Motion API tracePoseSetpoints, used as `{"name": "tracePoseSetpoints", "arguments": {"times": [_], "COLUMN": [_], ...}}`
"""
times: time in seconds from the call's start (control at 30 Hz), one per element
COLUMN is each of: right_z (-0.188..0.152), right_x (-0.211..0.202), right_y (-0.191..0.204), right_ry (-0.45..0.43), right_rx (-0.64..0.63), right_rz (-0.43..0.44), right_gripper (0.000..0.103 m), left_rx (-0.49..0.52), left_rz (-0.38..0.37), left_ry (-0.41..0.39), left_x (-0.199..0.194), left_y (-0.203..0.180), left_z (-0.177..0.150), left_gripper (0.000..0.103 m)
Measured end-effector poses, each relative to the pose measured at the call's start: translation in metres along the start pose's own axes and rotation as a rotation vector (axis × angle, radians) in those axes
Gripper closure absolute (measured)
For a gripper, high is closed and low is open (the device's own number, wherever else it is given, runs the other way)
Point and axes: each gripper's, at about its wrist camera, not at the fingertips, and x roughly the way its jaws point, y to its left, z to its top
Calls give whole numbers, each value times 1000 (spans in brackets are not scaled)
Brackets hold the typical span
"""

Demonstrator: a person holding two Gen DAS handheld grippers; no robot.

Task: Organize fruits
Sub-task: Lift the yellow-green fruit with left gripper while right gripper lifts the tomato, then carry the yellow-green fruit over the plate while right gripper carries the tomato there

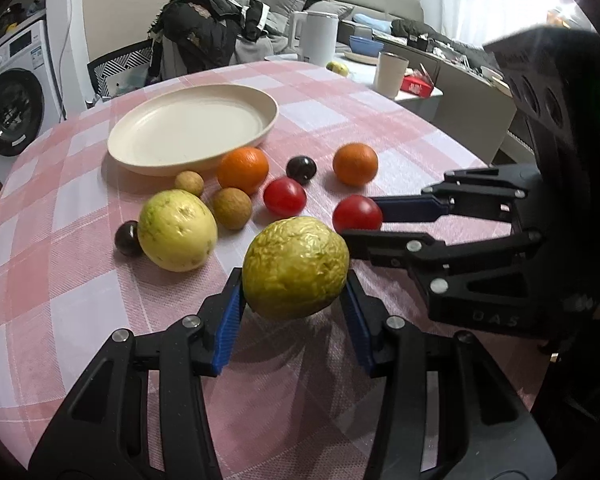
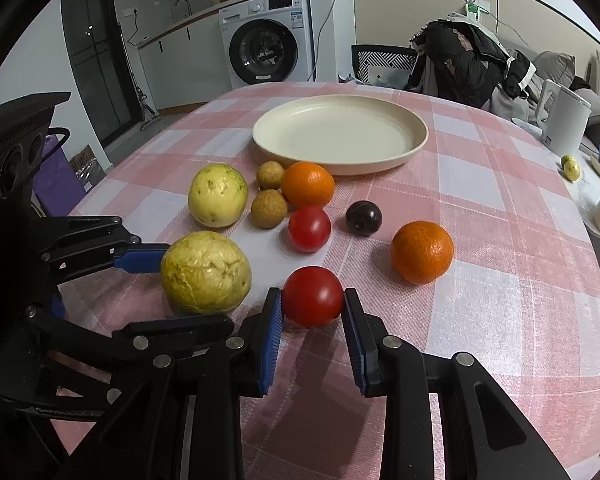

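Observation:
My left gripper (image 1: 294, 276) is shut on a wrinkled yellow-green fruit (image 1: 296, 268), its blue pads pressing both sides just above the pink checked cloth. My right gripper (image 2: 312, 296) is shut on a red tomato (image 2: 313, 297) right beside it. A cream plate (image 1: 192, 128) lies empty behind the fruit. Between plate and grippers lie a smooth yellow-green fruit (image 1: 177, 236), two oranges (image 1: 243, 170) (image 1: 355, 163), a second tomato (image 1: 285, 197), two dark plums (image 1: 301, 169) (image 1: 127, 238) and two brown longans (image 1: 189, 183) (image 1: 232, 208).
The round table's far edge runs behind the plate. Beyond it stand a chair piled with dark clothing (image 1: 196, 32), a white kettle (image 1: 318, 38) and a cup (image 1: 390, 74) on a side surface. A washing machine (image 2: 268, 40) stands against the wall.

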Motion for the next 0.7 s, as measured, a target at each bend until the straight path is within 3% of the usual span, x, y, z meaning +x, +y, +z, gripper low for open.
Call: {"name": "tracePoseSetpoints", "arguments": {"times": [0.7], "right_z": [39], "right_x": [-19], "right_y": [-22], "right_ry": [-151], "right_rx": [63], "right_rz": [28], "right_gripper": [72], "left_rx": [-111], "left_rz": [82], "left_ry": [-142], "left_x": [-27], "left_y": [37], "left_z": [40], "left_gripper": [59]}}
